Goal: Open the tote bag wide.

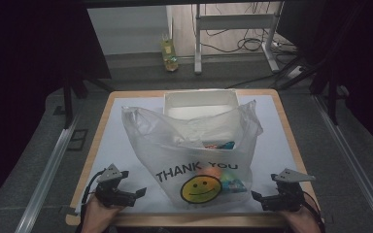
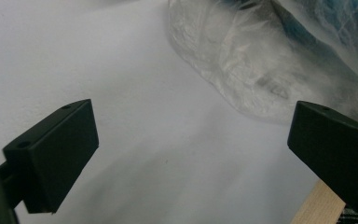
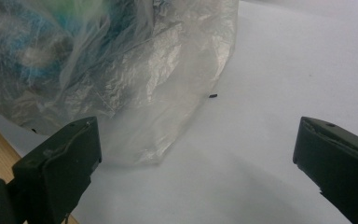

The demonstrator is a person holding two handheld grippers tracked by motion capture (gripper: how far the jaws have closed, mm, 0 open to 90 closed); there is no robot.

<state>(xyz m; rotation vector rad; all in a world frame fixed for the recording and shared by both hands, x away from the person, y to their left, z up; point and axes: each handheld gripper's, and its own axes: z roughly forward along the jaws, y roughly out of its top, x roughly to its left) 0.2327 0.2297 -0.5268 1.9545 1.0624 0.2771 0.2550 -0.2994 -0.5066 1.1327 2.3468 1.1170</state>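
The bag (image 1: 194,160) is thin, crinkly see-through plastic with "THANK YOU" and a yellow smiley printed on the front, slumped in the middle of the white-covered worktop (image 1: 126,145) just in front of a white box (image 1: 200,101), with some blue and orange stuff showing through it. Left gripper (image 1: 138,192) and right gripper (image 1: 256,196) sit low at the near edge on either side of the bag, pointing inward at it, jaws wide with nothing in them and not touching the plastic. The gripper views show the wrinkles and the bag's rounded bottom corners up close, while the high view gives you the print, the box and a bottle (image 1: 170,52) on the floor beyond.
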